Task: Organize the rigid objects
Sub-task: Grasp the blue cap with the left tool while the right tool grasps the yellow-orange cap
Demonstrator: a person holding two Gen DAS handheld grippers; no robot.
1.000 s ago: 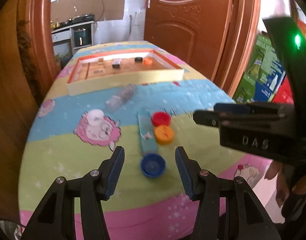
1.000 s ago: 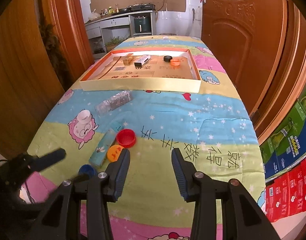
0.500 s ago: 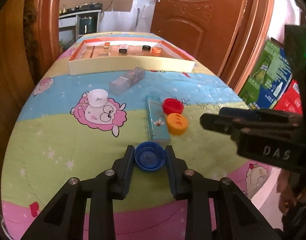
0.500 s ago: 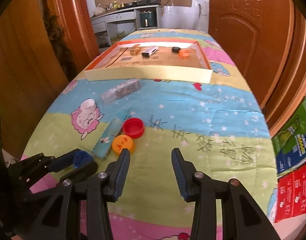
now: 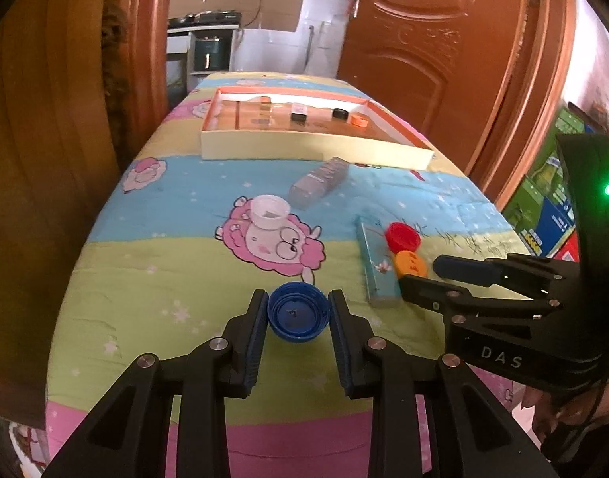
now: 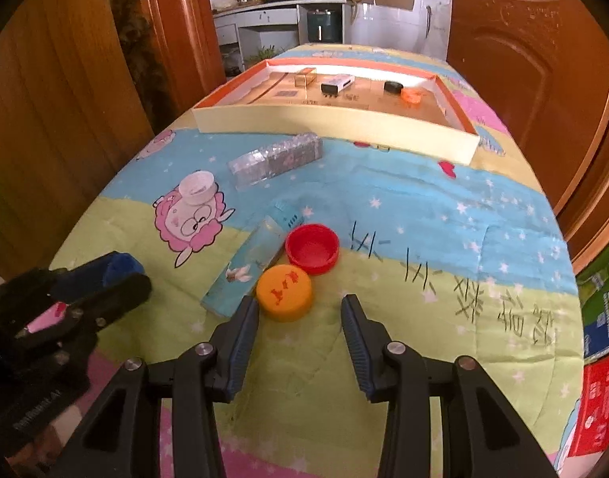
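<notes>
My left gripper (image 5: 298, 310) is shut on a blue bottle cap (image 5: 298, 316), open side up, at the near end of the table. It also shows in the right wrist view (image 6: 105, 279). My right gripper (image 6: 300, 310) is open, its left finger beside an orange cap (image 6: 284, 289). A red cap (image 6: 312, 248) and a light-blue flat box (image 6: 256, 263) lie just beyond. A white cap (image 6: 196, 188) and a clear plastic box (image 6: 276, 159) lie farther back. A shallow orange-rimmed tray (image 6: 336, 123) holds several small items.
The table has a colourful cartoon cloth (image 6: 443, 207). Wooden doors stand on both sides, and green and red cartons (image 6: 599, 330) stand by the right edge. A kitchen shows beyond the far end.
My left gripper closed on the blue cap and has lifted it slightly leftward. My right gripper moved forward to the orange cap and stays open.
</notes>
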